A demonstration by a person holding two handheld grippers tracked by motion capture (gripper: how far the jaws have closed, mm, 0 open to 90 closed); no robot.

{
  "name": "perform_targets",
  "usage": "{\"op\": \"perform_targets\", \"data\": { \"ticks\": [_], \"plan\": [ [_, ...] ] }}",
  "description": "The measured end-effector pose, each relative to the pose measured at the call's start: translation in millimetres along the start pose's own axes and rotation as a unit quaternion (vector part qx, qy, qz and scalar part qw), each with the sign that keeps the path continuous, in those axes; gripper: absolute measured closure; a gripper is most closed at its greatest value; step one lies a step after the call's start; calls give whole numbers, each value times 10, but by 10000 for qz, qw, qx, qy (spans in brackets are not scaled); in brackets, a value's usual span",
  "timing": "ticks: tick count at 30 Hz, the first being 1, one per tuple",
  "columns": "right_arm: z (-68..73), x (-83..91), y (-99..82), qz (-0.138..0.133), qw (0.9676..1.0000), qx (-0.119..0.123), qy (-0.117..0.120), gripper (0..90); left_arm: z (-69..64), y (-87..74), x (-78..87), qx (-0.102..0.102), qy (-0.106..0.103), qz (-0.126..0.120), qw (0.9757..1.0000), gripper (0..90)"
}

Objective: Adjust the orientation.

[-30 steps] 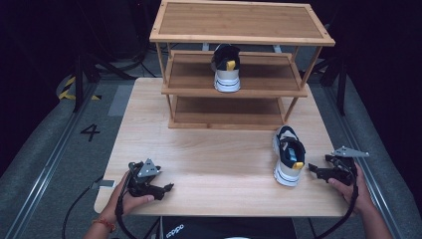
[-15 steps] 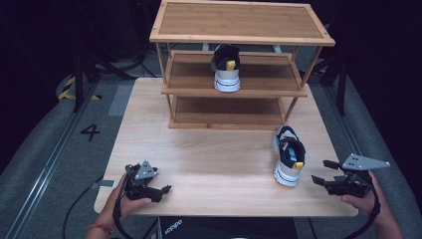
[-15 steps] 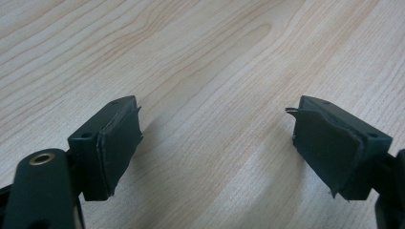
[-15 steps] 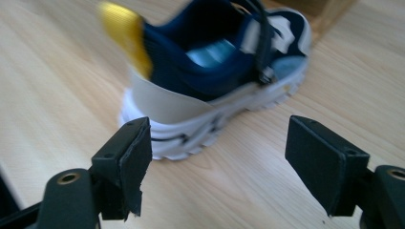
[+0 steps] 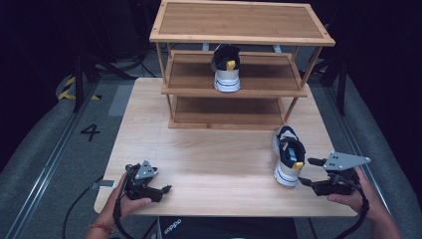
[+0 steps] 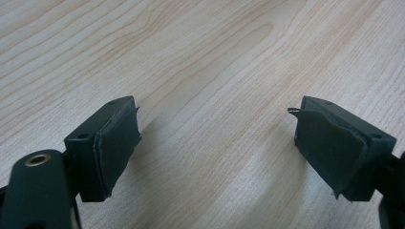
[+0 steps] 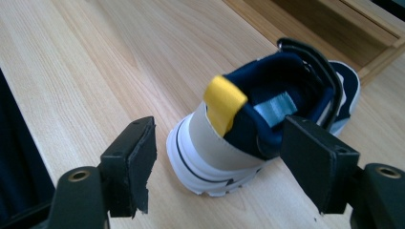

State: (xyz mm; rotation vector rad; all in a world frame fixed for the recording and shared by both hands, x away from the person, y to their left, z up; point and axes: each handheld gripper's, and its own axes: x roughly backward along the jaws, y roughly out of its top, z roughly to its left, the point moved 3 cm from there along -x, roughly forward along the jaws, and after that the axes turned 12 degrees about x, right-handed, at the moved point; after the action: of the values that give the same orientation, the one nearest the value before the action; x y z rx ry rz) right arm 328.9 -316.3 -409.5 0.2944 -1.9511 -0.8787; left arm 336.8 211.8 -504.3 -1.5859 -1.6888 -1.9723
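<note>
A navy and white shoe with a yellow heel tab stands on the wooden table at the right, heel toward me. Its mate sits on the middle shelf of the wooden rack. My right gripper hovers just right of the near shoe's heel. It is open and its jaws have just been closing, with nothing between the pads. The heel of the shoe lies just ahead of the right gripper. My left gripper rests at the table's front left. Its jaws have just been opening over bare wood, and the left gripper holds nothing.
The three-tier rack stands at the back of the table; its top and bottom shelves are bare. Dark floor with a painted "4" and a rail lies to the left. Cables trail off the front edge.
My right gripper has lifted and drawn back a little toward the near right corner, away from the shoe, with its jaws narrower. The left gripper has stayed put.
</note>
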Motion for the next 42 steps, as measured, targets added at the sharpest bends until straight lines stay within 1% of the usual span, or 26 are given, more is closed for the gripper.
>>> {"op": "perform_targets", "data": {
  "ticks": [2, 3, 7, 8, 9, 10, 11, 13, 16, 19, 20, 21, 22, 23, 24, 25, 27, 28, 30, 32, 33, 35, 37, 39, 41, 42],
  "plan": [
    [-15, -37, 43, 105, 9999, 92, 36, 293, 2, 1, -1, -8, -4, 4, 10000, 154],
    [-35, -60, 60, 143, 9997, 182, -1, 298, 2, 2, -2, -7, -13, 6, 10000, 153],
    [-83, -160, 101, 330, 9990, 245, 192, 310, 3, 2, -1, -9, -4, 5, 10000, 153],
    [-84, -200, 108, 431, 9982, 312, 270, 311, 3, 2, -1, -9, -4, 5, 10000, 153],
    [-85, -230, 116, 516, 9974, 401, 298, 314, 3, 2, -2, -9, -3, 5, 10000, 152],
    [-81, -252, 123, 594, 9967, 424, 341, 323, 3, 3, -3, -8, -8, 7, 10000, 152],
    [-84, -289, 133, 740, 9953, 487, 394, 344, 4, 4, -1, -13, 6, 22, 10000, 150],
    [-108, -365, 156, 926, 9933, 488, 495, 353, 4, 4, -2, -10, 3, 20, 10000, 150],
    [-150, -462, 170, 1112, 9909, 435, 627, 422, 4, 4, -2, -10, 6, 22, 10000, 149],
    [-181, -572, 168, 1244, 9879, 390, 841, 471, 4, 6, -5, -6, -2, 19, 10000, 149],
    [-188, -601, 167, 1274, 9867, 364, 943, 477, 5, 7, -5, -7, -2, 21, 10000, 149],
    [-188, -601, 167, 1274, 9867, 364, 943, 477, 5, 7, -5, -7, -2, 21, 10000, 148],
    [-195, -631, 168, 1264, 9863, 329, 1008, 503, 5, 7, -6, -6, -3, 19, 10000, 148],
    [-200, -646, 172, 1221, 9854, 320, 1144, 549, 5, 7, -6, -7, -4, 19, 10000, 148],
    [-188, -670, 187, 1221, 9832, 371, 1303, 604, 5, 7, -6, -8, -4, 20, 10000, 148],
    [-183, -674, 192, 1241, 9823, 386, 1347, 614, 5, 7, -6, -7, -4, 19, 10000, 148],
    [-177, -680, 203, 1281, 9816, 468, 1337, 625, 5, 7, -7, -2, -6, 21, 10000, 148],
    [-177, -680, 203, 1281, 9816, 468, 1337, 625, 5, 7, -7, -1, -4, 24, 10000, 148],
    [-179, -676, 208, 1292, 9805, 467, 1408, 633, 7, 12, -11, -8, -9, 0, 10000, 148],
    [-182, -678, 207, 1316, 9799, 460, 1429, 642, 8, 13, -14, 13, -6, -9, 10000, 148],
    [-175, -674, 212, 1323, 9787, 483, 1494, 646, 8, 14, -15, 21, -5, -3, 10000, 148],
    [-167, -671, 226, 1389, 9768, 588, 1518, 650, 9, 14, -15, 25, -6, -4, 10000, 148],
    [-159, -665, 242, 1423, 9757, 609, 1550, 651, 8, 14, -15, 26, -6, -3, 10000, 148],
    [-154, -669, 268, 1420, 9741, 660, 1631, 650, 9, 14, -15, 25, -5, -4, 10000, 148],
    [-149, -670, 294, 1430, 9746, 693, 1577, 649, 10, 15, -16, 25, -7, -4, 10000, 148],
    [-145, -660, 310, 1401, 9742, 686, 1632, 649, 11, 15, -15, 23, -4, -3, 10000, 148]
  ]
}}
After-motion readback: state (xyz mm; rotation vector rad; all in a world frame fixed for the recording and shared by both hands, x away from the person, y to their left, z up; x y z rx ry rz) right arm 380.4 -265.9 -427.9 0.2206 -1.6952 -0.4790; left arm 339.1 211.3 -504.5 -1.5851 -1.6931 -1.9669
